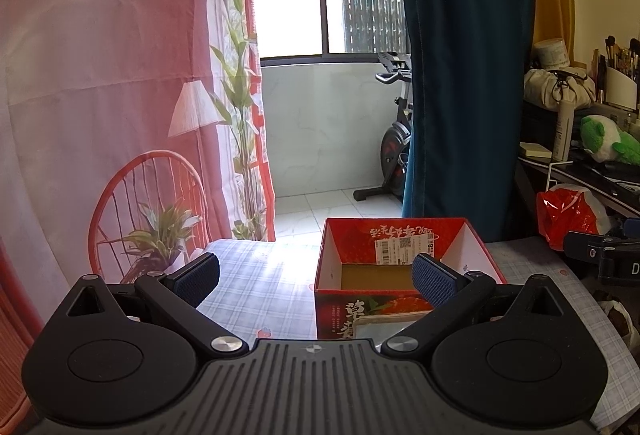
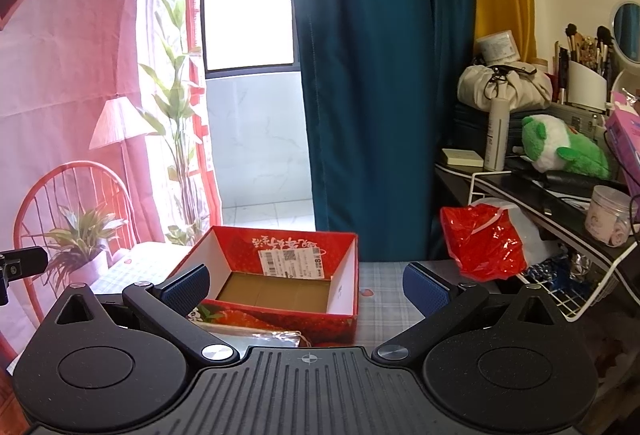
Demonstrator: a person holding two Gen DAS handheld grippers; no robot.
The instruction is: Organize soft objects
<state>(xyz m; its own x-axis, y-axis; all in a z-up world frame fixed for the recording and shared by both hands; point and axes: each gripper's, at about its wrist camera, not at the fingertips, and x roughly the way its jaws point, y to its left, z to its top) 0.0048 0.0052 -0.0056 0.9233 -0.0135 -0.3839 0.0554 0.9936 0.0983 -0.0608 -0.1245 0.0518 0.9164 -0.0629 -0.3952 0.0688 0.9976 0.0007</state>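
Observation:
An open red cardboard box (image 1: 402,235) with a brown floor and nothing inside stands on the plaid-covered table (image 1: 260,283); it also shows in the right wrist view (image 2: 280,247). A green and white plush toy (image 2: 560,147) lies on the dark shelf at the right, also seen in the left wrist view (image 1: 604,139). My left gripper (image 1: 316,277) is open and empty, held above the table at the box's near left. My right gripper (image 2: 306,289) is open and empty, over the box's near edge.
A red plastic bag (image 2: 484,243) hangs at the shelf's front beside a white wire rack (image 2: 560,287). Bottles, a cloth bundle and a brush holder (image 2: 584,83) crowd the shelf. A teal curtain (image 2: 368,75) hangs behind the table; an exercise bike (image 1: 394,139) stands on the balcony.

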